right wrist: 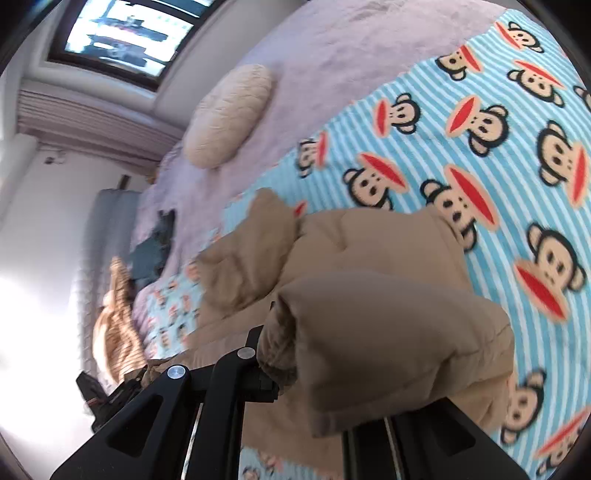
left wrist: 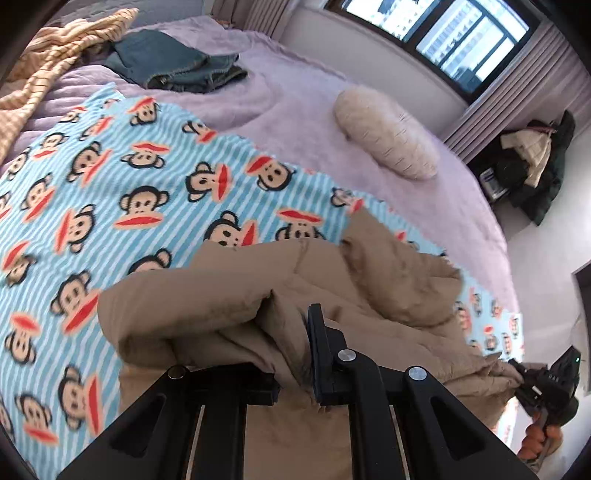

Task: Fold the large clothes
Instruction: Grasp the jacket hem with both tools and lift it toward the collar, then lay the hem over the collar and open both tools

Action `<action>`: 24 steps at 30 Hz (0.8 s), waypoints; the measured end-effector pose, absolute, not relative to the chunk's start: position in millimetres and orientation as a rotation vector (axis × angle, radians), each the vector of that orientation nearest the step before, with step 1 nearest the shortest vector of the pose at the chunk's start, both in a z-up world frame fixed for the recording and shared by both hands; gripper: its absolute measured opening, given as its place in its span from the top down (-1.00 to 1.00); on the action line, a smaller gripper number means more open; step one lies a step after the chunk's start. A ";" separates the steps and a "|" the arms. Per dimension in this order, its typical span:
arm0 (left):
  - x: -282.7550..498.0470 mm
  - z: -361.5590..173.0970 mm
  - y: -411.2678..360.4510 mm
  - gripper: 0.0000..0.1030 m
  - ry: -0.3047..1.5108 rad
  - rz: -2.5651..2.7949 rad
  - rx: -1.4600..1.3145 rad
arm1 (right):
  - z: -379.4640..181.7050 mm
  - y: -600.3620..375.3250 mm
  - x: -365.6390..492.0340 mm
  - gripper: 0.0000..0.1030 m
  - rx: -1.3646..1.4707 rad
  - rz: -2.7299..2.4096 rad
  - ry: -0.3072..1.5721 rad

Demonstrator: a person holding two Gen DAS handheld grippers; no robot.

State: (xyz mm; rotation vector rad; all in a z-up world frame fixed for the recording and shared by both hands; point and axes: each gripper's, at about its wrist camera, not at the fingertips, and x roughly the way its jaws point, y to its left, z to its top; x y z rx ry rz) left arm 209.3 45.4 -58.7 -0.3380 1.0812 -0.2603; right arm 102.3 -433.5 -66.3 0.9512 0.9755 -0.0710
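A puffy tan jacket (left wrist: 295, 288) lies bunched on a blue striped monkey-print blanket (left wrist: 110, 206) on the bed. My left gripper (left wrist: 295, 369) is shut on a fold of the jacket's near edge. My right gripper (left wrist: 532, 384) shows at the far right of the left wrist view, clamped on the jacket's other end. In the right wrist view the right gripper (right wrist: 288, 373) is shut on the jacket (right wrist: 369, 258), and a thick fold drapes over its right finger and hides it. The blanket (right wrist: 480, 110) fills the right side there.
A lilac bedspread (left wrist: 303, 92) covers the bed. On it lie a cream pillow (left wrist: 384, 133), folded jeans (left wrist: 173, 62) and a striped beige cloth (left wrist: 55, 51). A window (left wrist: 454, 33) and a dark pile of clothes (left wrist: 535, 162) stand beyond the bed.
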 end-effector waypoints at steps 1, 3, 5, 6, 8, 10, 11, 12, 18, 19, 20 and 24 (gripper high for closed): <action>215.8 -66.6 43.0 0.74 1.087 -0.258 -0.324 | -76.9 -433.8 111.7 0.81 0.945 -0.086 0.984; 233.3 -85.7 36.7 0.73 1.098 -0.254 -0.298 | -96.7 -434.1 126.1 0.81 0.929 -0.117 0.997; 245.4 -103.4 31.8 0.73 1.098 -0.246 -0.288 | -114.7 -435.5 132.7 0.81 0.934 -0.134 1.003; 249.8 -109.9 29.9 0.71 1.100 -0.245 -0.285 | -124.0 -435.9 136.4 0.81 0.941 -0.145 1.003; 257.4 -126.6 25.9 0.60 1.103 -0.236 -0.276 | -136.3 -435.1 140.3 0.79 0.950 -0.157 1.002; 259.7 -132.5 23.6 0.60 1.106 -0.236 -0.269 | -138.9 -434.1 143.9 0.76 0.950 -0.167 1.006; 259.8 -131.4 22.9 0.59 1.107 -0.244 -0.259 | -136.0 -433.4 144.7 0.67 0.945 -0.165 1.008; 259.1 -128.6 22.8 0.44 1.107 -0.257 -0.248 | -130.8 -432.7 144.8 0.52 0.935 -0.158 1.008; 232.9 -74.7 41.6 -0.45 0.968 -0.343 -0.223 | -75.9 -421.6 126.4 -0.48 0.762 -0.155 0.938; 230.5 -69.3 42.8 -0.44 0.969 -0.360 -0.218 | -70.0 -418.3 123.1 -0.42 0.746 -0.146 0.932; 227.5 -66.1 42.2 -0.44 0.973 -0.386 -0.214 | -64.9 -412.4 118.7 -0.04 0.733 -0.122 0.930; 222.8 -74.3 15.7 0.00 1.026 -0.504 -0.125 | -77.8 -382.0 122.8 0.69 0.667 -0.004 1.041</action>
